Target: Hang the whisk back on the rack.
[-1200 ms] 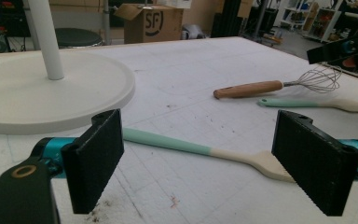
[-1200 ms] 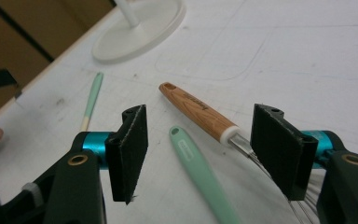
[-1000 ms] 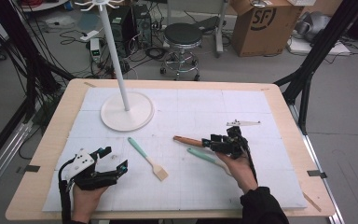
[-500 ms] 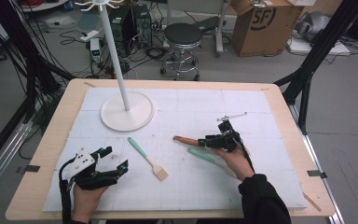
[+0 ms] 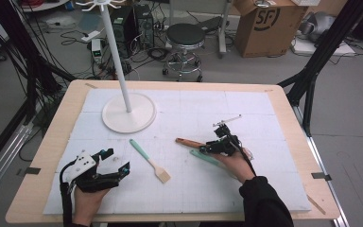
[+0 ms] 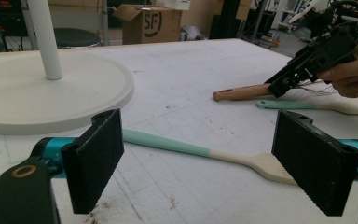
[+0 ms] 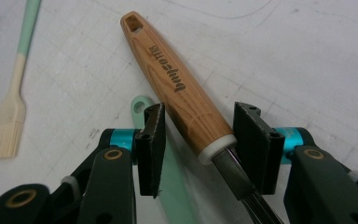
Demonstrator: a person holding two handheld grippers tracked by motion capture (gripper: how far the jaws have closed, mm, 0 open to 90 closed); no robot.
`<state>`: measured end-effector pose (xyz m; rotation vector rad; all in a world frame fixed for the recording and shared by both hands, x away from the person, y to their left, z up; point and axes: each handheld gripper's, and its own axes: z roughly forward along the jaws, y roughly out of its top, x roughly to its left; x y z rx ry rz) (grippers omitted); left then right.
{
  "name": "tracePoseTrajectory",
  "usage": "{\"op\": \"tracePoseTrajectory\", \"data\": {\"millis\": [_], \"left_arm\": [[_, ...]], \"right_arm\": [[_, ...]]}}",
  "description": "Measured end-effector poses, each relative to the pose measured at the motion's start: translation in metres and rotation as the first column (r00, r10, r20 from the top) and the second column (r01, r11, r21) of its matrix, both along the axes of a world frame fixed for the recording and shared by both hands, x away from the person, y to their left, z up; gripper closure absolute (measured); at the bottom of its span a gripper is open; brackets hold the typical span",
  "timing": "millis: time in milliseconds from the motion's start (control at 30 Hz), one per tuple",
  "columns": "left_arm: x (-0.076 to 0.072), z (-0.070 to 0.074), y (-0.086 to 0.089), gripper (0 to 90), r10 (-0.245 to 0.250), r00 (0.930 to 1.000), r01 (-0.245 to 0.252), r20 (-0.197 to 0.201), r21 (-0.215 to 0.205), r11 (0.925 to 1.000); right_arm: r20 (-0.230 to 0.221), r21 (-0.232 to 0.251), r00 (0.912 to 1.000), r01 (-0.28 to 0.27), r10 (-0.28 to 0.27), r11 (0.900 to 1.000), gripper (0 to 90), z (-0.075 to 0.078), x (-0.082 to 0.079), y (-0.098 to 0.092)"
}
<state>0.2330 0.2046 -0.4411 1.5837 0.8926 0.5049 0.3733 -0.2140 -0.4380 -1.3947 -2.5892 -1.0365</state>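
Note:
A wooden-handled utensil (image 5: 189, 142) with metal wires lies right of the table's centre. My right gripper (image 5: 216, 145) is lowered over it. In the right gripper view the wooden handle (image 7: 177, 88) runs between the two pads (image 7: 151, 140) near its white collar, with a thin gap on each side. These jaws have just been closing around the handle. A mint-handled spatula (image 5: 205, 157) lies just beside it, partly under the gripper. My left gripper (image 5: 108, 169) rests at the front left, open and with nothing in it. Ahead of it lies a mint-handled pastry brush (image 6: 168, 143).
A white stand with a round base (image 5: 128, 113) and a tall pole rises at the back left. The pastry brush (image 5: 149, 161) lies between the two grippers. The white mat (image 5: 246, 109) covers most of the wooden table (image 5: 52, 142).
My right gripper has moved left and down onto the wooden handle, and its jaws have narrowed around it. The left gripper has stayed where it was.

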Motion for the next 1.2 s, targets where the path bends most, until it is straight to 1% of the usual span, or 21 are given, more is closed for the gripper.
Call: {"op": "tracePoseTrajectory", "data": {"millis": [100, 167, 267, 300, 367, 433, 533, 600, 667, 733, 867, 933, 1000, 1067, 1133, 1200], "left_arm": [[0.000, 0.000, 0.000, 17.2, -0.001, 1.0000, 0.001, 0.002, -0.001, 1.0000], [0.000, 0.000, 0.000, 17.2, 0.003, 1.0000, -0.003, 0.003, -0.001, 1.0000], [0.000, 0.000, 0.001, 17.2, 0.002, 1.0000, -0.002, 0.002, 0.000, 1.0000], [0.000, 0.000, 0.001, 17.1, 0.002, 1.0000, -0.002, 0.002, 0.000, 1.0000], [0.000, 0.000, 0.000, 17.2, 0.002, 1.0000, -0.002, 0.003, 0.000, 1.0000], [0.000, 0.000, 0.000, 17.1, -0.001, 1.0000, 0.001, 0.001, 0.001, 1.0000], [0.000, 0.000, 0.000, 17.2, -0.003, 1.0000, 0.003, 0.002, 0.001, 1.0000], [0.000, 0.000, 0.000, 17.1, 0.000, 1.0000, 0.000, 0.000, 0.000, 1.0000], [0.000, 0.000, 0.000, 17.2, 0.001, 1.0000, -0.001, 0.000, 0.000, 1.0000], [0.000, 0.000, 0.000, 17.2, 0.001, 1.0000, -0.001, -0.001, -0.001, 1.0000], [0.000, 0.000, -0.001, 17.2, 0.000, 1.0000, 0.000, -0.001, 0.003, 1.0000], [0.000, 0.000, -0.001, 17.2, 0.000, 1.0000, 0.000, 0.000, 0.001, 1.0000], [0.000, 0.000, 0.000, 17.2, 0.000, 1.0000, 0.000, -0.001, 0.003, 1.0000], [0.000, 0.000, -0.001, 17.1, 0.001, 1.0000, -0.001, 0.000, 0.004, 1.0000], [0.000, 0.000, -0.001, 17.2, 0.000, 1.0000, 0.000, 0.000, 0.006, 1.0000], [-0.001, 0.000, 0.000, 17.2, 0.002, 1.0000, -0.002, 0.001, 0.004, 1.0000]], "right_arm": [[-0.005, -0.031, 0.9998, -0.022, 0.022, 0.999, 56.0, 0.002, 0.000, 0.005], [0.005, -0.048, 0.9994, -0.033, 0.033, 0.998, 57.1, 0.002, 0.000, 0.007], [0.010, -0.050, 0.9992, -0.038, 0.038, 0.998, 57.4, 0.002, 0.000, 0.007], [-0.003, -0.052, 0.9994, -0.034, 0.034, 0.998, 57.6, 0.003, -0.001, 0.008], [0.010, -0.058, 0.9988, -0.048, 0.049, 0.997, 58.2, 0.002, -0.001, 0.008], [0.013, -0.058, 0.9981, -0.060, 0.060, 0.997, 59.3, 0.002, 0.000, 0.007], [0.001, -0.060, 0.9972, -0.074, 0.075, 0.995, 60.8, 0.003, 0.002, 0.006], [0.011, -0.092, 0.9967, -0.079, 0.080, 0.993, 61.8, 0.005, 0.004, 0.007], [0.005, -0.121, 0.9959, -0.089, 0.090, 0.989, 62.0, 0.007, 0.006, 0.009], [-0.020, -0.130, 0.9963, -0.086, 0.084, 0.988, 61.8, 0.008, 0.007, 0.011], [-0.028, -0.176, 0.9950, -0.100, 0.096, 0.979, 61.8, 0.010, 0.008, 0.017], [-0.030, -0.201, 0.9935, -0.114, 0.110, 0.973, 62.1, 0.010, 0.009, 0.019], [-0.031, -0.230, 0.9913, -0.132, 0.128, 0.964, 62.8, 0.012, 0.009, 0.022], [-0.038, -0.263, 0.9893, -0.146, 0.141, 0.954, 63.7, 0.013, 0.010, 0.026], [-0.039, -0.303, 0.9862, -0.165, 0.161, 0.939, 64.9, 0.014, 0.011, 0.031], [-0.043, -0.328, 0.9821, -0.187, 0.184, 0.926, 66.8, 0.015, 0.012, 0.033]]}}
